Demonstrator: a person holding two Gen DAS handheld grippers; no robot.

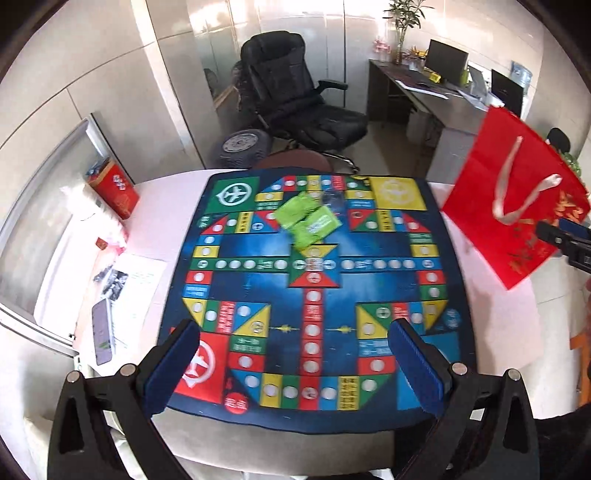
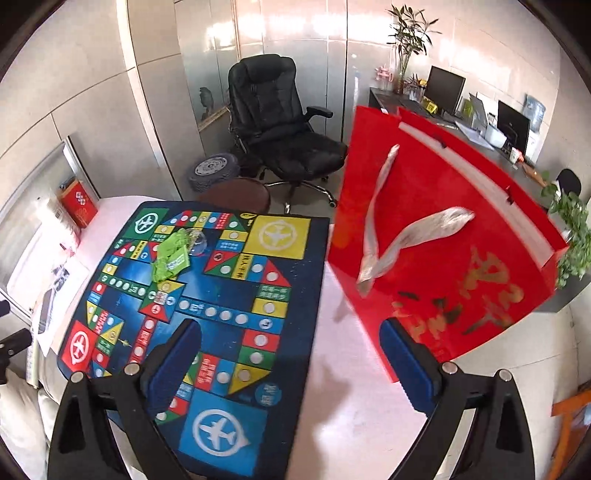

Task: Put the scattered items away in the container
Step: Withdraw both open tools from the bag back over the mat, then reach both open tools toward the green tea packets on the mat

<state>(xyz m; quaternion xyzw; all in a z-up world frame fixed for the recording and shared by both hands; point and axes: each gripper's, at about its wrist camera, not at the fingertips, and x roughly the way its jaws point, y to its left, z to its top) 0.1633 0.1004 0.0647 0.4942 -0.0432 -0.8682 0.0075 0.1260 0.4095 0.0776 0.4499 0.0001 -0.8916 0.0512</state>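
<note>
- My left fingers (image 1: 291, 363) were spread wide above the game mat (image 1: 314, 291), holding nothing.
- My right fingers (image 2: 291, 363) were spread wide too, empty.
- The green packets (image 1: 308, 221) lay on the mat's far side.
- The red bag (image 2: 443, 236) stood tilted at the tabletop's (image 2: 351, 406) right edge.

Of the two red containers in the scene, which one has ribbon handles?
The big red paper bag right of the game mat has silvery ribbon handles. The small red box at the table's far left has none.

Bright daylight, glare on the glossy wall panels (image 2: 295, 22); strong fisheye bending and dark vignette at edges; slight blur.
</note>
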